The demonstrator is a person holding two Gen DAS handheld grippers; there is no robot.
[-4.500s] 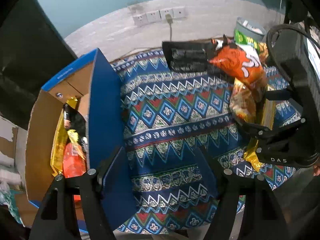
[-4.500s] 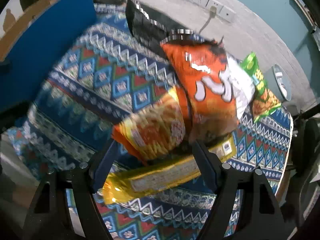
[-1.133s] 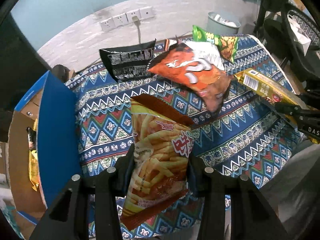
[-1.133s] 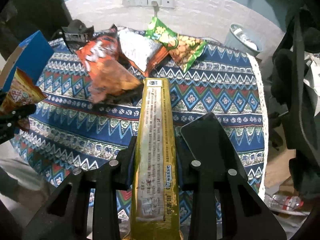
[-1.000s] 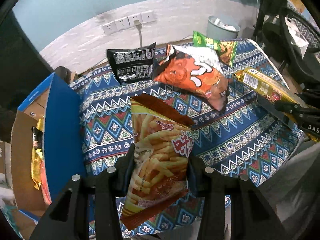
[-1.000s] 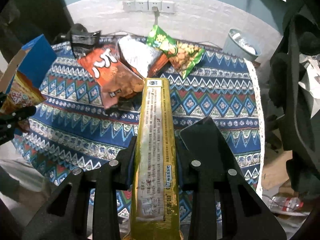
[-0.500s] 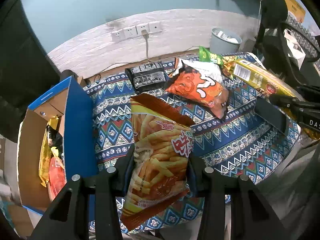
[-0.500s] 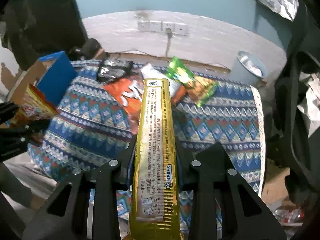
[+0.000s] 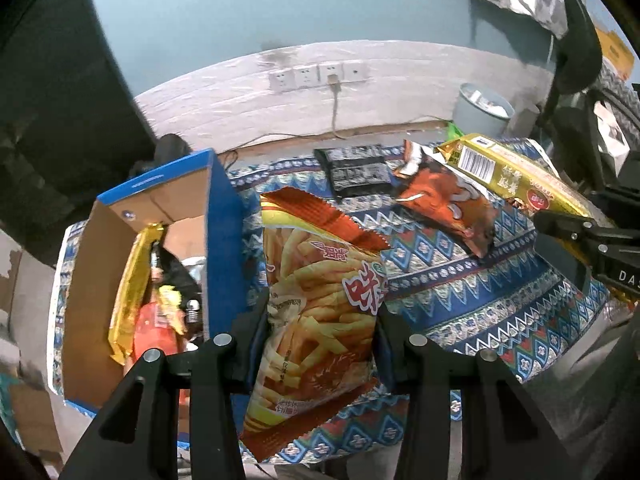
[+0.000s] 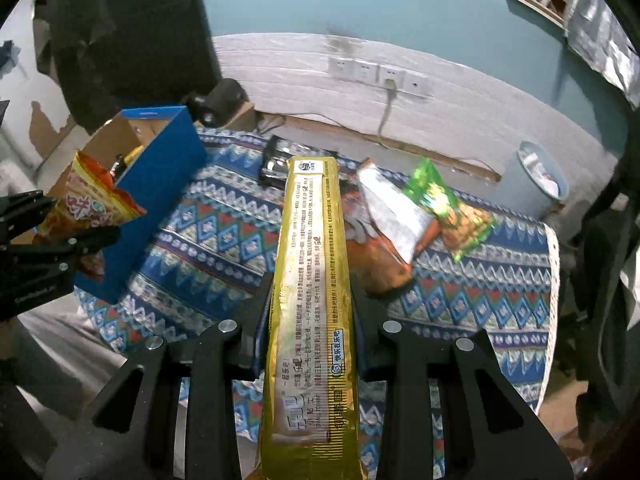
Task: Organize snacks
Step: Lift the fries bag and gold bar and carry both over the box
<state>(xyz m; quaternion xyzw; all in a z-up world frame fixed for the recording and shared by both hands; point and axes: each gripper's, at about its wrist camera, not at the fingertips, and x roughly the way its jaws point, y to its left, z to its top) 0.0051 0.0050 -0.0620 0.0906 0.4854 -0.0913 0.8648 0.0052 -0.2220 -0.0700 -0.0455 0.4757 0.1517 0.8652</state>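
My left gripper [image 9: 320, 316] is shut on an orange-yellow fries bag [image 9: 320, 292], held upright above the table's near edge, just right of the blue cardboard box [image 9: 220, 248]. The box is open and holds several snack packs [image 9: 148, 288]. My right gripper [image 10: 310, 300] is shut on a long gold cracker pack [image 10: 310, 280], lifted above the patterned tablecloth [image 10: 224, 236]. The gold pack also shows in the left wrist view [image 9: 508, 176]. An orange chip bag [image 9: 444, 200], a black packet [image 9: 356, 170], a silver-white bag [image 10: 394, 212] and a green peanut bag [image 10: 448, 208] lie on the table.
A grey waste bin [image 10: 536, 176] stands behind the table at the right. Wall sockets with a plugged cable [image 9: 328, 76] are on the back wall. A dark chair with clothes [image 10: 616, 240] is at the table's right side.
Both grippers have risen and drawn back from the table with their packs held. The box interior has come more into the left wrist view.
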